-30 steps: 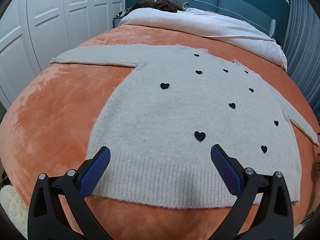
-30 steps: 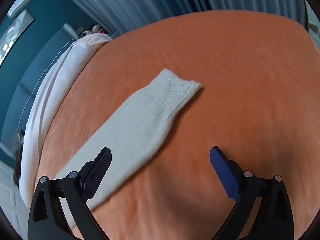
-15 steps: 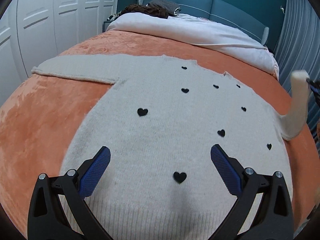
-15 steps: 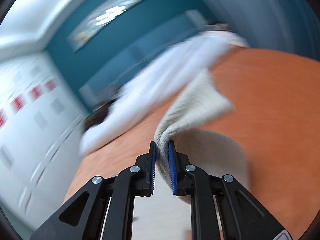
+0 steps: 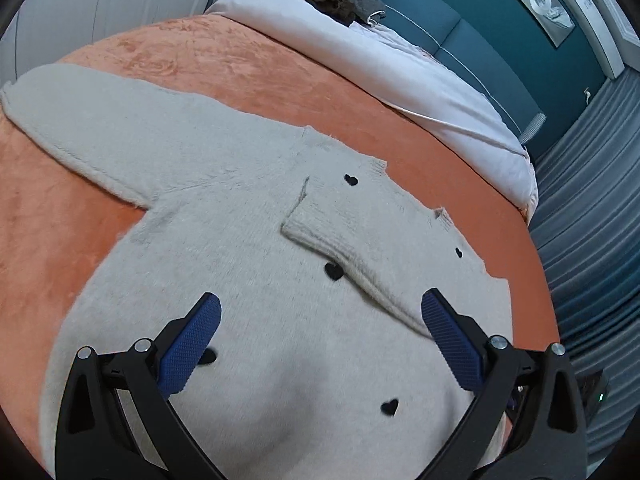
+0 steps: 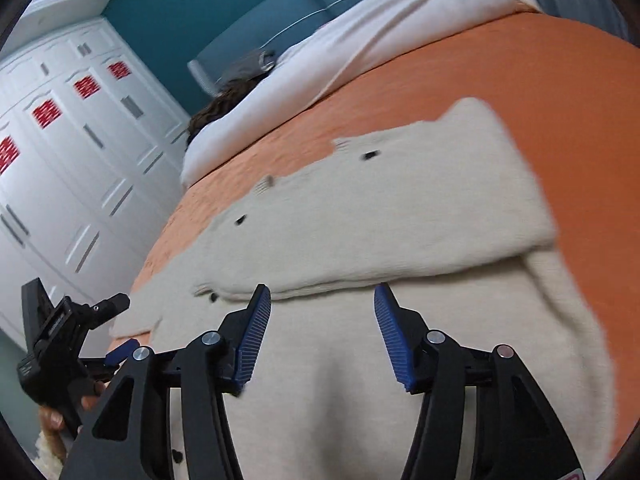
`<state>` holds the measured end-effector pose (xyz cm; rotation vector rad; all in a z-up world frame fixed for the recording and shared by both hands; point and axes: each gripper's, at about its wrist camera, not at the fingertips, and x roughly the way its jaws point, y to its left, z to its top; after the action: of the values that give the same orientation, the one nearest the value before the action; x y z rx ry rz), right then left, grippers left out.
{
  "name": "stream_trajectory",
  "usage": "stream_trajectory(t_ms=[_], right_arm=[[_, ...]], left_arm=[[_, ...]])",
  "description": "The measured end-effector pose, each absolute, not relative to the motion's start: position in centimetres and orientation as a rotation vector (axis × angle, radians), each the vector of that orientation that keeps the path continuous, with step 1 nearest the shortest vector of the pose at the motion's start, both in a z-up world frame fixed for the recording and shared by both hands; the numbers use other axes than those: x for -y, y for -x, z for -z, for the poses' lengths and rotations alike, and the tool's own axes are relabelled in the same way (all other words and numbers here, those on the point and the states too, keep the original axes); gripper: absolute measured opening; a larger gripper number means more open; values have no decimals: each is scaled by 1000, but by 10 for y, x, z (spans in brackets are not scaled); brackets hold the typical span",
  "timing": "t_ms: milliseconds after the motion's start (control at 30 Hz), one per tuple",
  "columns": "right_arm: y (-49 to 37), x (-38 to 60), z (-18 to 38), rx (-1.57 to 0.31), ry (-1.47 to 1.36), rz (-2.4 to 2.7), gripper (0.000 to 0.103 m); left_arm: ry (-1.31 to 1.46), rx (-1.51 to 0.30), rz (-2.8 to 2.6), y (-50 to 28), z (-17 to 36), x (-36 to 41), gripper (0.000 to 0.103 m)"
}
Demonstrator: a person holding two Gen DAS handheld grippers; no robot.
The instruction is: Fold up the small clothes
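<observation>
Cream sweater (image 5: 248,264) with black hearts lay flat across orange blanket (image 5: 224,60), near foot edge of bed. One sleeve (image 5: 352,240) lay folded in over chest; other sleeve (image 5: 92,128) stretched out toward wardrobe-side edge. My left tongs (image 5: 320,320) hovered wide open above body, holding nothing. My right tongs (image 6: 322,320) part open over lower body, also empty. Judged step: sleeve folds, half done. Next likely needed: grab outstretched cuff, carry across to match.
</observation>
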<state>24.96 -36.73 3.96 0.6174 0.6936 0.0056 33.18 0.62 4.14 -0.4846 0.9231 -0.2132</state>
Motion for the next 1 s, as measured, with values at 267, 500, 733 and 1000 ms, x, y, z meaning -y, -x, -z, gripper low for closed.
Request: stream_trajectory(t_ms=[267, 500, 733, 1000], right_arm=[[-238, 450, -8, -713, -812, 141, 61], [-267, 435, -17, -684, -805, 167, 16], [-250, 432, -28, -679, -618, 213, 14], [-235, 423, -53, -637, -578, 301, 16]], left_arm=[[622, -1079, 152, -406, 13, 28, 83], [624, -970, 242, -418, -15, 28, 8], [468, -871, 255, -398, -33, 16, 8], [458, -876, 248, -375, 30, 11, 12]])
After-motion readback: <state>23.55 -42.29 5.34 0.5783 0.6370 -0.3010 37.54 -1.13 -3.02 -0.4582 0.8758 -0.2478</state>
